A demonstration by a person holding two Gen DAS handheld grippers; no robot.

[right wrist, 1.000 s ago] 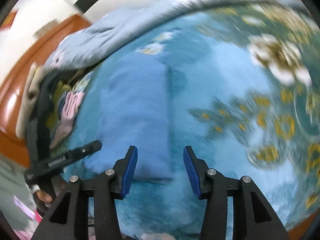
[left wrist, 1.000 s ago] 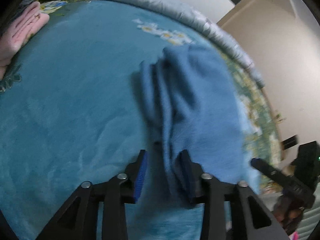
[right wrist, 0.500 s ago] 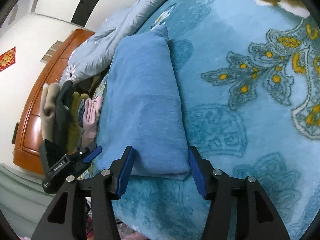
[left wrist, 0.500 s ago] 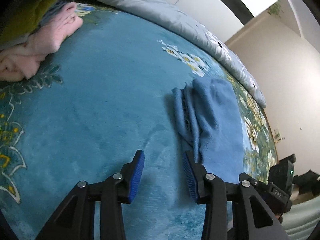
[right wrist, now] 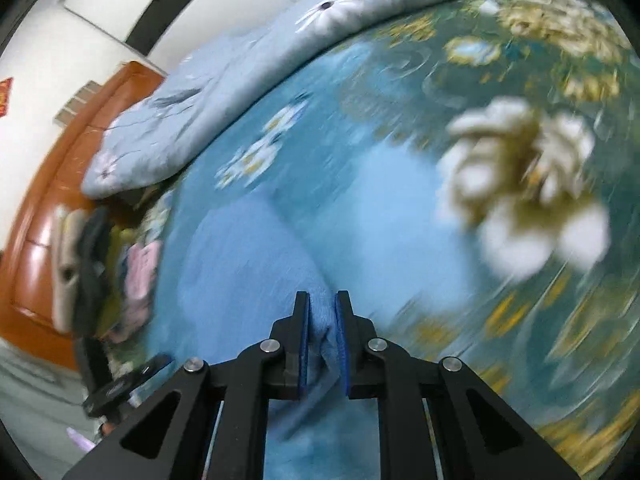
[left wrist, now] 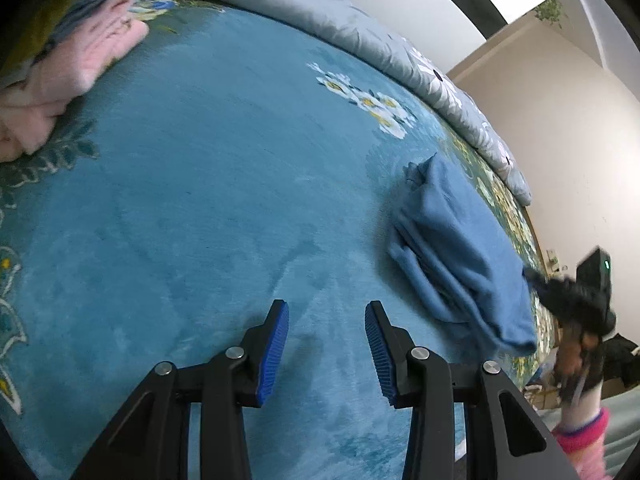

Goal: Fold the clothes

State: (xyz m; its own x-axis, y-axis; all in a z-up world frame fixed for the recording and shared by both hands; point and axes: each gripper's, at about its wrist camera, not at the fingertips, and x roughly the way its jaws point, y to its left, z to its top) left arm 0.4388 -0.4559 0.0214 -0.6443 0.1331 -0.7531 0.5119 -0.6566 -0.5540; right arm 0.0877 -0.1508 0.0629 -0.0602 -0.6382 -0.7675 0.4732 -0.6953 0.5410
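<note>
Our left tongs (left wrist: 326,346) stand apart with nothing between their blue pads, hovering over the teal plush blanket (left wrist: 208,184) that covers the bed. The folded blue garment (left wrist: 452,248) lies on that blanket to the right of the left tongs, apart from them, its layered fold edges facing the left tongs.

Our right tongs (right wrist: 321,336) are clamped on the near edge of the blue garment (right wrist: 244,264), a pinch of cloth squeezed between the two pads and hanging down behind them. In the left wrist view we see the right tongs (left wrist: 532,276) as a dark blurred shape at the garment's far right corner. The right wrist view is strongly motion-blurred, so we cannot tell whether the garment is lifted off the blanket there.

A pile of pink clothes (left wrist: 72,68) sits at the far left of the bed, well apart from the blue garment. A grey-blue flowered quilt (left wrist: 320,20) runs along the far edge of the bed. A reddish wooden headboard (right wrist: 44,184) shows in the right wrist view.
</note>
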